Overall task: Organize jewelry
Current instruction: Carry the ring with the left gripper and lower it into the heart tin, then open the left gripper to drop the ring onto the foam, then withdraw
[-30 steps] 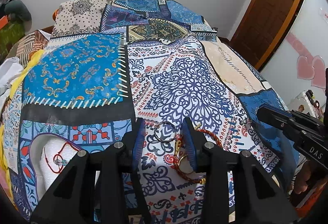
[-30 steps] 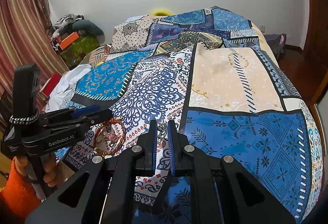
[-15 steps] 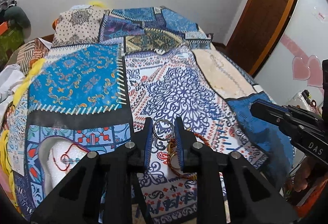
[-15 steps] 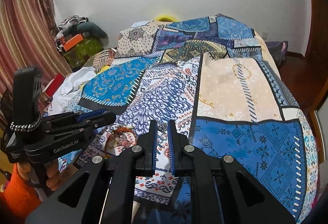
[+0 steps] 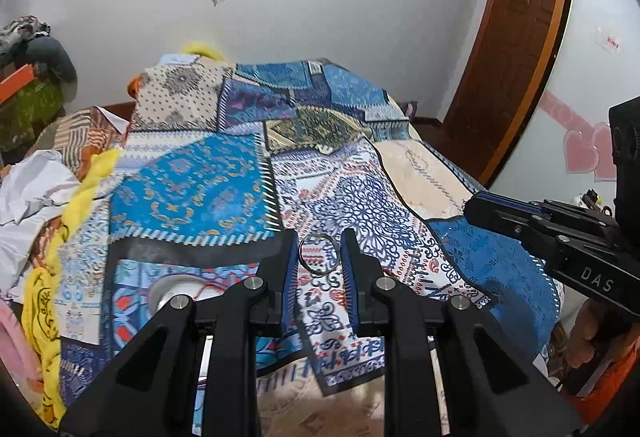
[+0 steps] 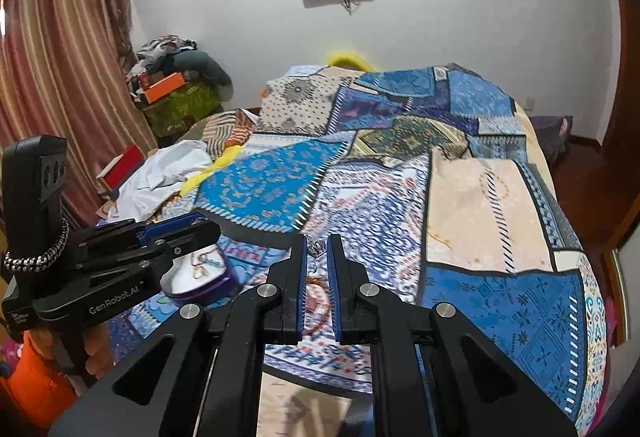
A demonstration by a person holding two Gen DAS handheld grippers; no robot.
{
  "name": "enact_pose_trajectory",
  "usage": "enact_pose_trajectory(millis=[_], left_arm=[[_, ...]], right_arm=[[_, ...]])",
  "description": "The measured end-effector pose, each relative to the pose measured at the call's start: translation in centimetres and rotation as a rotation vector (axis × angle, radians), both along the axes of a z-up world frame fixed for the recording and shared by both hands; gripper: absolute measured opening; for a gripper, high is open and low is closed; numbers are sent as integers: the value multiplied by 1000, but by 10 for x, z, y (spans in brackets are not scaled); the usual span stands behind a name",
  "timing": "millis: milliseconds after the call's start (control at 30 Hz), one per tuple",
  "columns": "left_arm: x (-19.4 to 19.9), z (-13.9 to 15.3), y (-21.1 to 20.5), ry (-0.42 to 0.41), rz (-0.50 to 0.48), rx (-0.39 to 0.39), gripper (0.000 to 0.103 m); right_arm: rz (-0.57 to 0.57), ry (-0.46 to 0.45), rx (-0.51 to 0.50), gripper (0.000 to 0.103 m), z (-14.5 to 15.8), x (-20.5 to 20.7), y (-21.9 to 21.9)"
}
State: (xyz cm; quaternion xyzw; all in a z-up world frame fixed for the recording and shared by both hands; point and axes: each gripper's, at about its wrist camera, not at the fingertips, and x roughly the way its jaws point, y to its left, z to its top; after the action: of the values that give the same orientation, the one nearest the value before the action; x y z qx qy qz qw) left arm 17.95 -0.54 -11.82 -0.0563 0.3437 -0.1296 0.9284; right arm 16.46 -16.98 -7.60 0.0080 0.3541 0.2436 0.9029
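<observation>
My left gripper (image 5: 319, 252) is shut on a thin silver bangle (image 5: 319, 254), held up above the patterned bedspread (image 5: 192, 193). It also shows from the side in the right wrist view (image 6: 188, 233). My right gripper (image 6: 317, 252) is shut on a small silver ring with a crown-like top (image 6: 316, 248), also lifted; it shows at the right of the left wrist view (image 5: 480, 203). A white jewelry dish with a purple rim (image 6: 200, 273) lies on the bed under the left gripper, holding a red string piece; it shows in the left wrist view (image 5: 176, 287).
A red and gold beaded bracelet (image 6: 316, 297) lies on the bed, mostly hidden behind my right fingers. White cloth and a yellow cloth (image 5: 80, 193) lie at the bed's left. A wooden door (image 5: 516, 49) stands right. A cluttered pile (image 6: 176, 77) sits by the curtain.
My left gripper closed on the silver bangle and lifted it off the bed. Both grippers rose and tilted up, so the wall screen now shows.
</observation>
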Motion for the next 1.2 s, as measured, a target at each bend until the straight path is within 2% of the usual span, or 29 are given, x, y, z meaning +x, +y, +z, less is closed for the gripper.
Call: enact_pose_trajectory(millis=[300, 567, 800, 1000, 1200], left_arm=[[-26, 12, 31, -42, 51, 1, 20], [-41, 10, 62, -45, 111, 5, 20], [-45, -13, 82, 7, 136, 4, 20], [-42, -42, 88, 77, 136, -12, 20], [-36, -59, 88, 113, 121, -17, 20]], right_arm=[[61, -29, 8, 9, 13, -10, 31], [124, -45, 22, 9, 17, -14, 63], [184, -20, 7, 9, 4, -10, 95], [215, 21, -17, 9, -11, -4, 113], [238, 64, -33, 9, -27, 2, 126]])
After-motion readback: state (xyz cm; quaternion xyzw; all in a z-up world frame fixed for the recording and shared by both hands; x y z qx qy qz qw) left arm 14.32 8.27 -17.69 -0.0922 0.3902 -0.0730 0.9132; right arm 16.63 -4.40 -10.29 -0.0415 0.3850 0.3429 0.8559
